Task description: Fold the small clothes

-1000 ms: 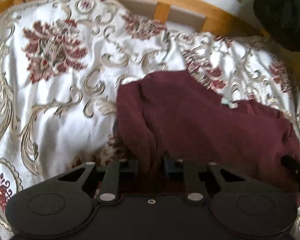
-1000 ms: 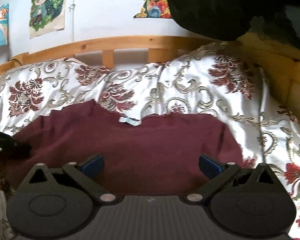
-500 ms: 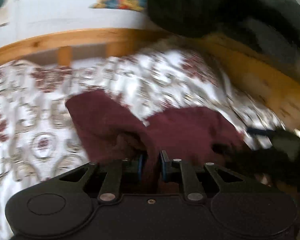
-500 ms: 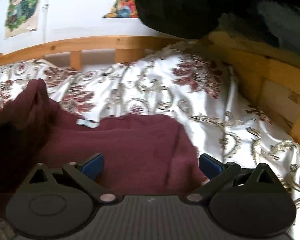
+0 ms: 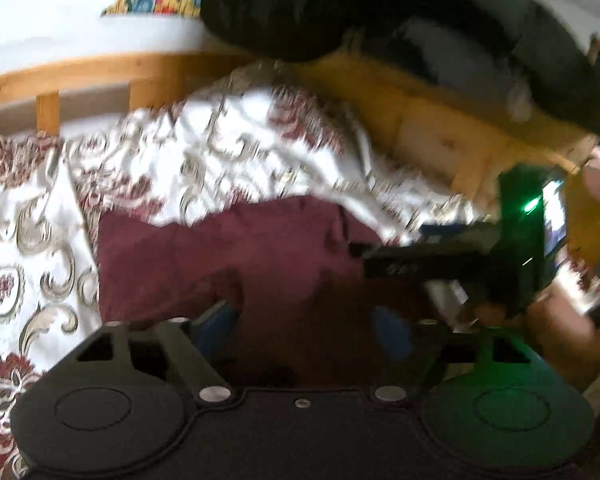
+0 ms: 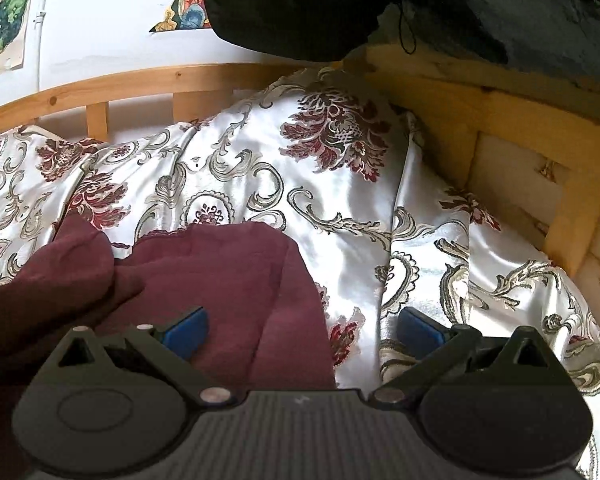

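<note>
A: How many garments are lying on the bed [image 6: 572, 208]?

B: One maroon garment [image 6: 228, 276], soft knit, rumpled, folded over itself, resting on the glossy white floral bedspread [image 6: 340, 200] inside the wooden frame.

A: And the left gripper [image 5: 304, 328]?

B: Its jaws are opening, blue pads spreading, hovering over the maroon cloth without pinching it.

A: The right gripper [image 6: 300, 328]?

B: Its jaws are standing wide apart; the left pad is sitting over the garment's edge, the right over bedspread. Nothing is being gripped.

A: Anything else?

B: One dark bundle [image 6: 300, 4] is hanging above.
</note>
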Demonstrator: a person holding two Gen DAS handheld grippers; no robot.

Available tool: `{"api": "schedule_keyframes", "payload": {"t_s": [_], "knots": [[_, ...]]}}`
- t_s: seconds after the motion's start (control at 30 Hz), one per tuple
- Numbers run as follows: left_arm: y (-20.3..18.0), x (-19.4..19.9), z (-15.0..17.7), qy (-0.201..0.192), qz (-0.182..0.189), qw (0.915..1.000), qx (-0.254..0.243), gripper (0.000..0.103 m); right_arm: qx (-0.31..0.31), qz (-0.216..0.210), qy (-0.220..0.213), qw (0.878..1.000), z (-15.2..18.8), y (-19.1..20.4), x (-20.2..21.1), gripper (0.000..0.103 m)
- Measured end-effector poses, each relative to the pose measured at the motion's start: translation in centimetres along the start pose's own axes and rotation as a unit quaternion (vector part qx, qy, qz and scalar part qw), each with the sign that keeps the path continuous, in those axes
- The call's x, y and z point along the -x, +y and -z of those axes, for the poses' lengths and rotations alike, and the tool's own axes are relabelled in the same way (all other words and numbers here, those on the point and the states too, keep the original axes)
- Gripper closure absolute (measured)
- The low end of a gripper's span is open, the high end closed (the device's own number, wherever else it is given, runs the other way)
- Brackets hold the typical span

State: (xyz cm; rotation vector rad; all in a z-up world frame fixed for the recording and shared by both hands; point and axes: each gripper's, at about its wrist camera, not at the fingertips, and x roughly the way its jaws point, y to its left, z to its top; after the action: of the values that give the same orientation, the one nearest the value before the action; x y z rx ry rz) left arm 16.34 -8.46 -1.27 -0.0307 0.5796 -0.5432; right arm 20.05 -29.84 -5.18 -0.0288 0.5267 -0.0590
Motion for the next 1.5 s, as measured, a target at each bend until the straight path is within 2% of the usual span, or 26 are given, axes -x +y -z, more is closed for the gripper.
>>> {"api": "schedule_keyframes", "payload": {"t_s": [0.07,0.1,0.17,0.23,0.37,0.47,0.53,0.6,0.63,0.7,0.83,0.9,0.93,1.03,1.13,1.2,1.27,1.33,1.37,1.43,1.5], "knots": [[-0.1,1.1,0.0,-0.032,0.001,0.9995,-0.001,0.003,0.001,0.001,0.000,1.000,0.0,0.1,0.1,0.000],[-0.1,1.7,0.0,-0.048,-0.005,0.9988,-0.003,0.001,0.000,0.002,0.000,1.000,0.0,0.1,0.1,0.000],[0.1,2.5,0.0,-0.070,-0.022,0.9973,-0.005,0.001,-0.001,0.002,0.000,1.000,0.0,0.1,0.1,0.000],[0.7,2.9,0.1,-0.071,-0.037,0.9968,0.000,0.001,-0.002,0.002,-0.001,1.000,-0.1,0.0,0.1,0.000],[2.0,3.0,0.8,-0.045,-0.073,0.9960,0.027,0.001,-0.002,0.006,-0.012,1.000,-0.2,0.2,0.4,0.000],[2.8,2.7,1.7,-0.015,-0.081,0.9952,0.053,0.001,-0.002,-0.010,-0.034,0.999,-0.3,0.3,1.0,0.000],[2.9,2.2,2.3,0.014,-0.077,0.9950,0.063,0.001,-0.013,-0.049,-0.050,0.997,-0.3,0.3,1.4,0.000],[2.6,1.6,2.7,0.036,-0.071,0.9952,0.056,0.001,-0.042,-0.113,-0.057,0.991,-0.4,0.0,1.5,0.000],[2.3,1.3,3.0,0.043,-0.071,0.9954,0.048,0.001,-0.064,-0.145,-0.050,0.986,-0.5,-0.2,1.3,0.000],[1.7,1.1,3.5,0.049,-0.081,0.9954,0.017,0.001,-0.127,-0.216,-0.029,0.968,-0.6,-0.6,0.7,0.000],[-0.1,0.5,4.1,0.070,-0.110,0.9890,-0.069,0.001,-0.223,-0.350,0.021,0.909,-0.4,-0.4,-1.6,0.000],[-0.7,0.5,4.3,0.072,-0.126,0.9844,-0.100,0.001,-0.241,-0.385,0.054,0.889,-0.2,0.3,-3.2,0.000],[-0.8,0.5,4.3,0.071,-0.132,0.9826,-0.110,0.001,-0.247,-0.387,0.068,0.886,0.0,0.8,-3.9,0.000],[-0.9,0.6,4.2,0.070,-0.136,0.9811,-0.118,0.001,-0.261,-0.374,0.092,0.885,0.3,1.7,-5.7,0.000],[-0.9,0.8,4.0,0.066,-0.135,0.9810,-0.123,0.001,-0.261,-0.358,0.091,0.892,-0.2,2.2,-6.1,0.000],[-0.9,1.1,4.0,0.058,-0.139,0.9800,-0.131,0.001,-0.234,-0.344,0.090,0.905,-0.2,2.7,-5.8,0.002],[-0.9,1.2,3.8,0.050,-0.140,0.9800,-0.132,0.003,-0.192,-0.317,0.087,0.925,0.2,3.7,-5.3,0.010],[-0.7,1.4,3.6,0.041,-0.131,0.9829,-0.123,0.009,-0.152,-0.296,0.084,0.939,0.3,4.6,-4.8,0.027],[-0.6,1.5,3.6,0.039,-0.123,0.9848,-0.117,0.013,-0.140,-0.293,0.083,0.942,0.3,4.9,-4.5,0.030],[-0.5,1.7,3.5,0.037,-0.110,0.9873,-0.109,0.023,-0.141,-0.302,0.084,0.939,0.3,4.9,-4.3,0.042],[-0.4,1.8,3.5,0.037,-0.109,0.9873,-0.109,0.038,-0.146,-0.308,0.089,0.936,0.2,5.0,-4.2,0.044]]}}
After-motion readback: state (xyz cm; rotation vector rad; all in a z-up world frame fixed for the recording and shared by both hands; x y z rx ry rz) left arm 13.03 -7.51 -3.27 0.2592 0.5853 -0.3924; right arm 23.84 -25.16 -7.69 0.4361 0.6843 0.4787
